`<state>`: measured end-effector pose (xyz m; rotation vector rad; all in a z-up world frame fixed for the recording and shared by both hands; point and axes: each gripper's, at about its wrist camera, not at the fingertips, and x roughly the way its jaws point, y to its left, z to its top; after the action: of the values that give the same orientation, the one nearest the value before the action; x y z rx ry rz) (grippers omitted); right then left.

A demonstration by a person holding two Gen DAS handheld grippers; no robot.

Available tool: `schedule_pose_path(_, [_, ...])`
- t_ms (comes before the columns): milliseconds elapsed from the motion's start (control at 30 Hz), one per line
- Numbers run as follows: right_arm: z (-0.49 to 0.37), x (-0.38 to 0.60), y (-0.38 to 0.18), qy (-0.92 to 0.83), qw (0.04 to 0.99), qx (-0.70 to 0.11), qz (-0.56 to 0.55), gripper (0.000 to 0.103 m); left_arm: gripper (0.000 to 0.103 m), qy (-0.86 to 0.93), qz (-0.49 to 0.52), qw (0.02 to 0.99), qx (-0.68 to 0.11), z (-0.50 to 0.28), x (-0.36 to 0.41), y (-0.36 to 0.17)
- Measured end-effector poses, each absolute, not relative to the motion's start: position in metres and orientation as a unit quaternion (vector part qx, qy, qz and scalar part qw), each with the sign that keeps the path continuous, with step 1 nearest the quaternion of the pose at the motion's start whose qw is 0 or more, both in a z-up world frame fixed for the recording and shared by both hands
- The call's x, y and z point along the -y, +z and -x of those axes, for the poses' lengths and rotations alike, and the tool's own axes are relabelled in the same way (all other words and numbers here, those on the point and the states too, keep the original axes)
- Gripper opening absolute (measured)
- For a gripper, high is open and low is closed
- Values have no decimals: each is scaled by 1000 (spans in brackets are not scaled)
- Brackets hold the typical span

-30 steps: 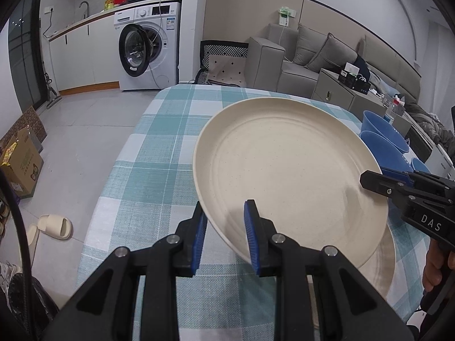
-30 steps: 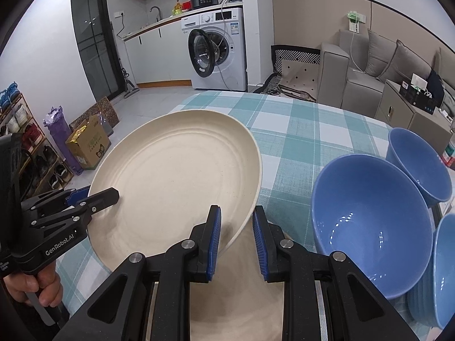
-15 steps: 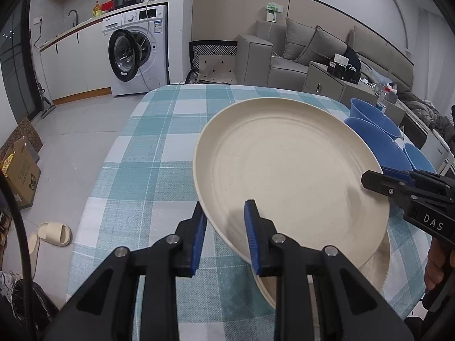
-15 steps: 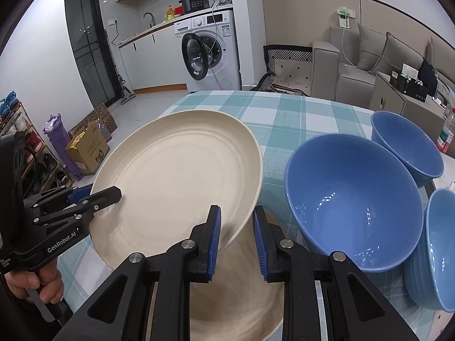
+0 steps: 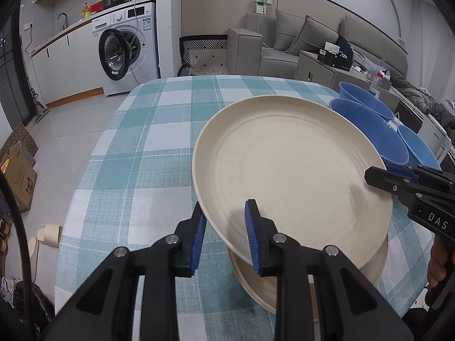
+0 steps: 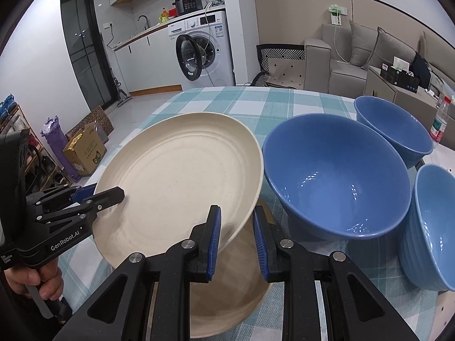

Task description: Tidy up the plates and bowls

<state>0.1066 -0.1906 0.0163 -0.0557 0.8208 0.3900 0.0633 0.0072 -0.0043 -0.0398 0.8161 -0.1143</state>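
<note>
A large cream plate (image 5: pixel 290 176) (image 6: pixel 182 176) hangs tilted above the checked table, gripped from both sides. My left gripper (image 5: pixel 224 213) is shut on its near rim; the right wrist view shows that gripper (image 6: pixel 113 191) at the plate's left edge. My right gripper (image 6: pixel 236 218) is shut on the opposite rim, and it appears at the plate's right edge (image 5: pixel 372 174) in the left wrist view. A second cream plate (image 5: pixel 256 284) (image 6: pixel 227 298) lies on the table just beneath, partly hidden. Three blue bowls stand to the right: a big one (image 6: pixel 335 176) beside the plate, one behind (image 6: pixel 395 130), a ribbed one (image 6: pixel 432 227).
The teal checked tablecloth (image 5: pixel 148 147) reaches far and left of the plates. A plastic bottle (image 6: pixel 439 122) stands past the bowls. Off the table are a washing machine (image 5: pixel 128 48), a grey sofa (image 5: pixel 298 42), a cardboard box (image 6: pixel 85 147) and slippers (image 5: pixel 48 233) on the floor.
Both grippers have carried the cream plate sideways toward the blue bowls; its edge is now close beside the big bowl. More of the lower plate shows beneath it.
</note>
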Motion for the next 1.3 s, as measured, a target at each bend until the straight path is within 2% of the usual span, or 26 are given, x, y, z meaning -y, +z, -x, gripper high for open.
schedule_pose_path(1300, [-80,210,8,208,895,-393,26,24,26,-60,-4,915,-399,-30,7,-4])
